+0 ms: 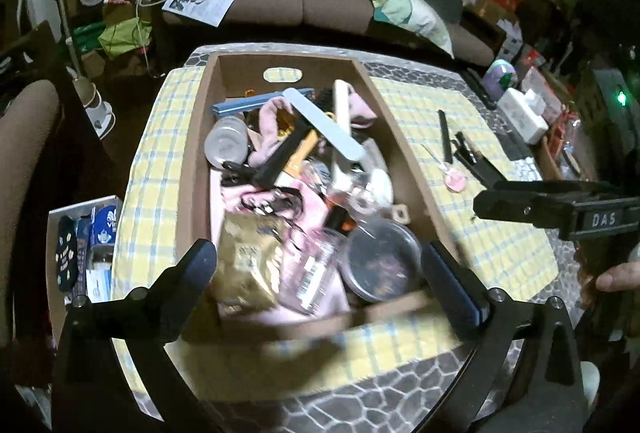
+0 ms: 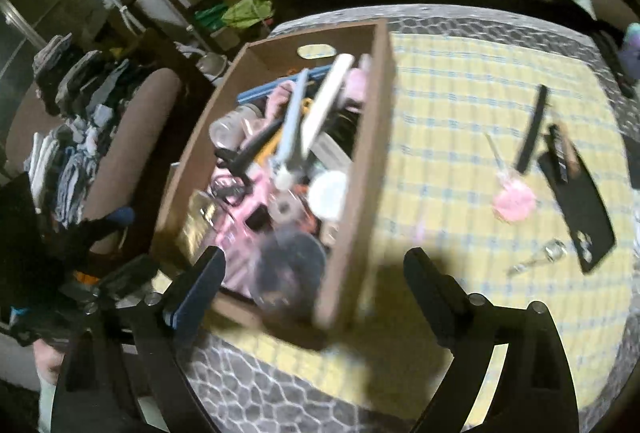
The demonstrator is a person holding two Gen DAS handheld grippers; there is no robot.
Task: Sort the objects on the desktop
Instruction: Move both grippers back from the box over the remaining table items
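Your left tongs (image 1: 316,265) hang spread wide over the near end of the cardboard box (image 1: 200,137), nothing between them. The box, heaped with small things, sits on the bench's (image 1: 400,385) left part, its left wall close to the bench edge. Right of the box the checked cloth (image 1: 404,105) lies mostly bare; your right tongs (image 2: 316,273) gape empty there. Farther right lie a pink lollipop (image 2: 514,205) and black phone case (image 2: 580,209).
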